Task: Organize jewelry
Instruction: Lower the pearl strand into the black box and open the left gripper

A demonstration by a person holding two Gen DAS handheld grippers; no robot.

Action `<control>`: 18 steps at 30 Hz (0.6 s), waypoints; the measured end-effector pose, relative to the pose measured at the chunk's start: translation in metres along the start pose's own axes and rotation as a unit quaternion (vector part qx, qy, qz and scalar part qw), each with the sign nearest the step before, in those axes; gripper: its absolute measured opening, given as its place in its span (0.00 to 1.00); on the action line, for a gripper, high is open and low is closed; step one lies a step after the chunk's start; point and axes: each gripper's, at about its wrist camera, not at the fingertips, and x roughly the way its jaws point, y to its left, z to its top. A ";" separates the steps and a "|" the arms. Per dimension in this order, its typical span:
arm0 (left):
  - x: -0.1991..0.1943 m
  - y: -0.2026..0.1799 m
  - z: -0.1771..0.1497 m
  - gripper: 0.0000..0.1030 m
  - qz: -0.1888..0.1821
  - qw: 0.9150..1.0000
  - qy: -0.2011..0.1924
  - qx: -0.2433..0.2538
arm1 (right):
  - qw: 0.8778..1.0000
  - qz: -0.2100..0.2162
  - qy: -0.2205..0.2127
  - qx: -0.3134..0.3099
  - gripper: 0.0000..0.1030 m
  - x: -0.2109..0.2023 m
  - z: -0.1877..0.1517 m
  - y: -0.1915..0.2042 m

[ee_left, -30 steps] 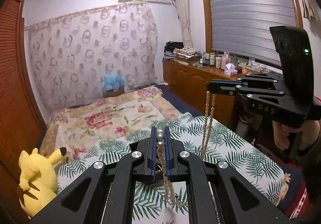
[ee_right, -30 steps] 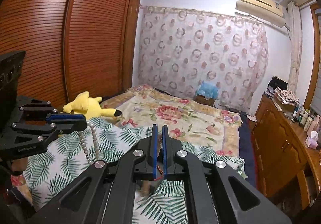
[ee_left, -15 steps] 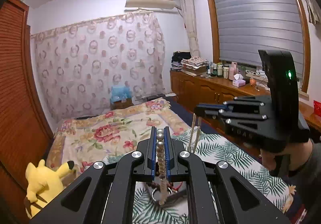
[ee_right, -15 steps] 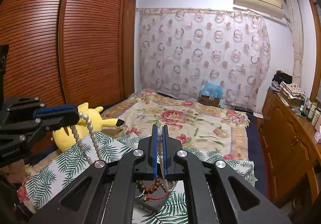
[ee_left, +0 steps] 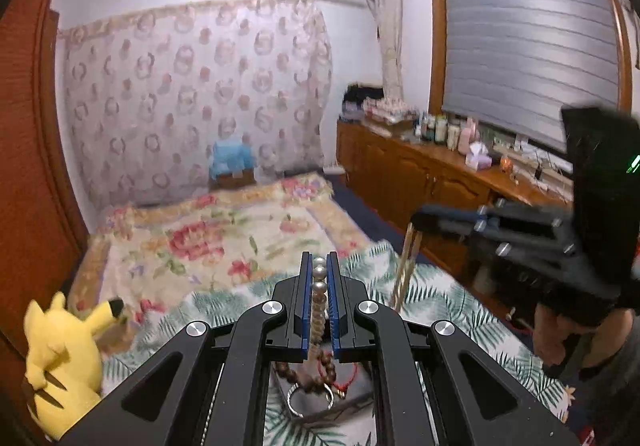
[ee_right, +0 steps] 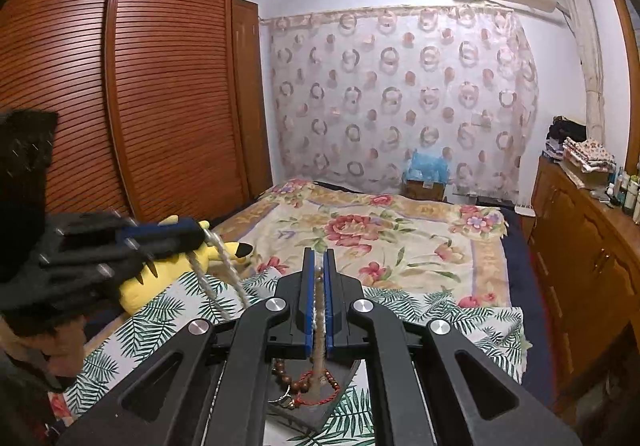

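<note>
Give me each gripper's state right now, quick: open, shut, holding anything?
Left gripper: shut on the white pearl bead necklace.
Right gripper: shut on a thin beige beaded strand.

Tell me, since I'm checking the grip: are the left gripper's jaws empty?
No, the left gripper is shut on a pearl necklace, whose round beads sit in a row between its blue pads.

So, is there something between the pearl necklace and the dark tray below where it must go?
Nothing visible blocks the way. The white pearl necklace hangs straight over the dark flat tray, clamped in the left gripper. The tray already holds a brown wooden bead bracelet, a red cord bracelet and a metal ring.
</note>
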 end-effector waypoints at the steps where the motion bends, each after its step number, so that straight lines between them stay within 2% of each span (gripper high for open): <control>1: 0.005 0.001 -0.004 0.06 0.001 1.000 0.006 -0.001 | 1.000 0.002 0.002 0.001 0.05 0.003 -0.001 0.000; 7: 0.039 0.010 -0.036 0.06 0.004 0.999 0.051 -0.010 | 1.000 0.004 0.006 0.003 0.05 0.012 0.001 0.000; 12: 0.041 0.016 -0.056 0.09 0.006 0.998 0.063 -0.024 | 1.000 0.000 0.009 0.001 0.05 0.018 0.001 -0.001; 14: 0.037 0.018 -0.062 0.21 0.008 0.998 0.062 -0.028 | 1.000 -0.002 0.013 0.000 0.05 0.023 0.000 -0.001; 16: 0.030 0.022 -0.072 0.29 0.013 0.997 0.063 -0.030 | 1.000 -0.001 0.019 0.001 0.05 0.029 -0.002 -0.001; 18: 0.026 0.023 -0.080 0.29 0.017 0.997 0.064 -0.030 | 1.000 -0.001 0.025 0.001 0.05 0.036 -0.004 -0.002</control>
